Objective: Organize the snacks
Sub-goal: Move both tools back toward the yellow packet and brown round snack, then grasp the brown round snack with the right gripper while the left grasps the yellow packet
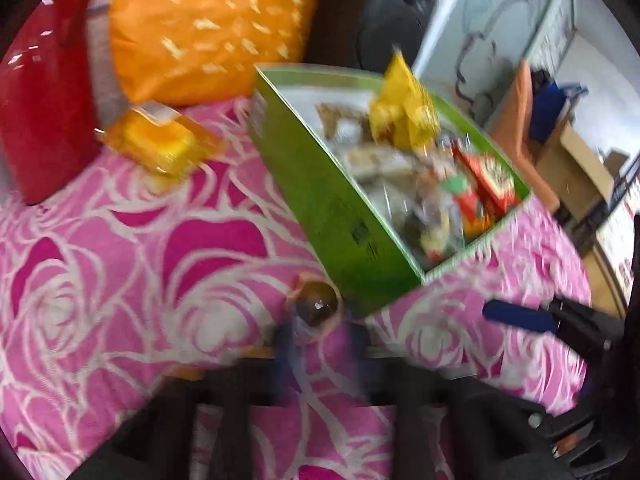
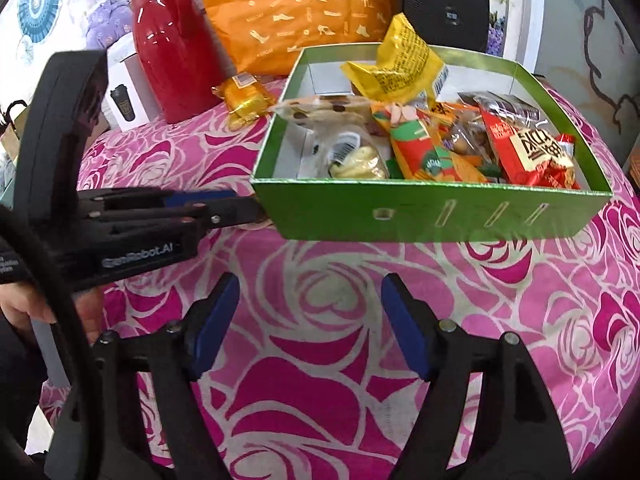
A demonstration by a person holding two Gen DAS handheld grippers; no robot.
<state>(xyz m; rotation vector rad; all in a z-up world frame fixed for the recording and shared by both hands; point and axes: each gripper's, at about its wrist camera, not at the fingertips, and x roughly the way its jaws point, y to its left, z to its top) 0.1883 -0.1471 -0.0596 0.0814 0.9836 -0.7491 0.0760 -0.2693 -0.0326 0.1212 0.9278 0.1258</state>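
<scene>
Left gripper (image 2: 256,210), closed on a small brown wrapped sweet (image 1: 316,304) beside the green cardboard box (image 2: 432,220), should lift clear over its rim (blur hides detail); right gripper (image 2: 310,320) waits wide, empty.

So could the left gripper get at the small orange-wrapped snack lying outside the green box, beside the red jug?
Probably yes: the orange-wrapped snack lies alone on the pink cloth, nothing covering it, with open cloth between it and the left gripper.

Bright, even light; the left wrist view is motion-smeared, the right sharp, with glare on the glossy red plastic jug (image 2: 168,44).
</scene>
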